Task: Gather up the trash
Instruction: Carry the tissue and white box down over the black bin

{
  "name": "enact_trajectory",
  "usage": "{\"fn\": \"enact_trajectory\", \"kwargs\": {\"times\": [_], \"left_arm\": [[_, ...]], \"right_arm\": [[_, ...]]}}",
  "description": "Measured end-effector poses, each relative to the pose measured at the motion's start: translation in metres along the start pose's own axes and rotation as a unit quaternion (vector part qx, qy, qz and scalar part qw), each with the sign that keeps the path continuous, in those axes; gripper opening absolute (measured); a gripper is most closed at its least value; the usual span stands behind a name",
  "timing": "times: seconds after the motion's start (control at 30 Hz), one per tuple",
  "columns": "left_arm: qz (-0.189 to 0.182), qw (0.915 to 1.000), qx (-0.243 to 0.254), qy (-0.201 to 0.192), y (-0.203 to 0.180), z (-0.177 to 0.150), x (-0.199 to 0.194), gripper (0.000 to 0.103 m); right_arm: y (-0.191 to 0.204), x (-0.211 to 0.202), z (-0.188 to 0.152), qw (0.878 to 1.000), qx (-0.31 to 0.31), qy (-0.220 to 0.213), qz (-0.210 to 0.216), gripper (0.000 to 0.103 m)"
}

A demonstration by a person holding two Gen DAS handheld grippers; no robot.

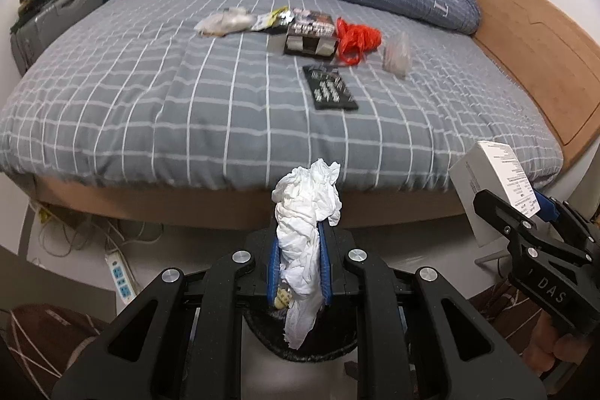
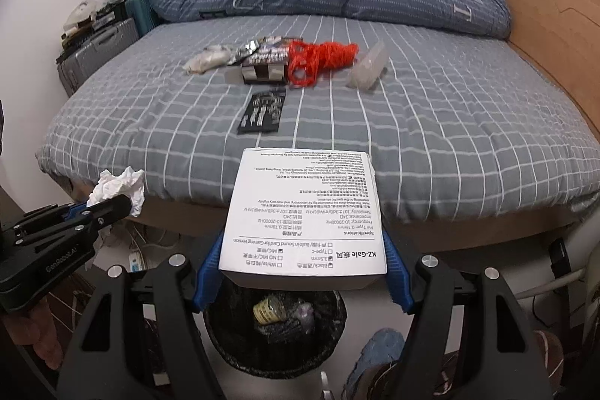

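Left gripper [image 1: 300, 250]: jaws nearly closed, blue pads clamped on a crumpled white tissue [image 1: 305, 212]. The wad is pinched at its middle; loose ends stick out above the fingertips and hang below them. Judged very light, soft and fully compressible, so the grip is secure, but a trailing end could cling to a pad on release.

Right gripper [image 2: 303, 261]: jaws held wide, gripping a white printed box [image 2: 303, 208] across its two side faces, label uppermost. The box is judged light, probably empty cardboard, stiff enough along its edges but crushable if squeezed at mid-panel. The hold near the rear end leaves most of its length cantilevered forward, so some tilt is to be expected.

Both loads are held off the bed [image 1: 187, 122], beyond its near edge, above the floor. A black-lined trash bin [image 2: 273, 336], already containing some refuse, is seen directly beneath the box in the right wrist view and under the tissue in the left wrist view.

Still on the bed, toward its middle: a red plastic bag [image 1: 356, 38], a dark opened carton [image 1: 309, 38], a flat black card [image 1: 330, 87], a clear plastic wrapper [image 1: 397, 55] and a pale crumpled wrapper [image 1: 225, 21]. The films are judged slippery and limp, best pinched at a bunched fold; the card lies flat and would need lifting by an edge.
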State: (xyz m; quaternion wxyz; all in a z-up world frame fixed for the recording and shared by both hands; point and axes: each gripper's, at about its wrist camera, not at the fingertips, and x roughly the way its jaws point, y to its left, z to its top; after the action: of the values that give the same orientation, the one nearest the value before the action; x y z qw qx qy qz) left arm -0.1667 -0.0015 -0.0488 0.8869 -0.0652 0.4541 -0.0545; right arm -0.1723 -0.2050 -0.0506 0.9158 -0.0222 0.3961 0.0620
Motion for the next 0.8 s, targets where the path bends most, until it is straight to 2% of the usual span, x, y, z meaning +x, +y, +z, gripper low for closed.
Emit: {"fn": "enact_trajectory", "kwargs": {"times": [0.27,0.33,0.4,0.57,0.8], "left_arm": [[0.016,0.9995,-0.002,0.027,0.016,-0.027,0.024,0.016],[0.025,0.9988,-0.005,0.041,0.023,-0.033,0.039,0.016],[0.017,0.9982,-0.018,0.054,0.031,-0.038,0.051,0.016],[0.028,0.9974,-0.016,0.064,0.040,-0.046,0.080,0.016],[0.023,0.9952,-0.016,0.093,0.045,-0.057,0.115,0.015]], "right_arm": [[0.006,0.022,-0.027,1.000,-0.006,0.026,-0.007,0.067],[0.008,0.035,-0.034,0.999,-0.011,0.041,-0.006,0.067],[0.010,0.047,-0.040,0.998,-0.012,0.054,-0.005,0.067],[0.018,0.082,-0.056,0.996,-0.019,0.081,0.002,0.067],[0.026,0.122,-0.073,0.992,-0.026,0.120,0.017,0.067]]}}
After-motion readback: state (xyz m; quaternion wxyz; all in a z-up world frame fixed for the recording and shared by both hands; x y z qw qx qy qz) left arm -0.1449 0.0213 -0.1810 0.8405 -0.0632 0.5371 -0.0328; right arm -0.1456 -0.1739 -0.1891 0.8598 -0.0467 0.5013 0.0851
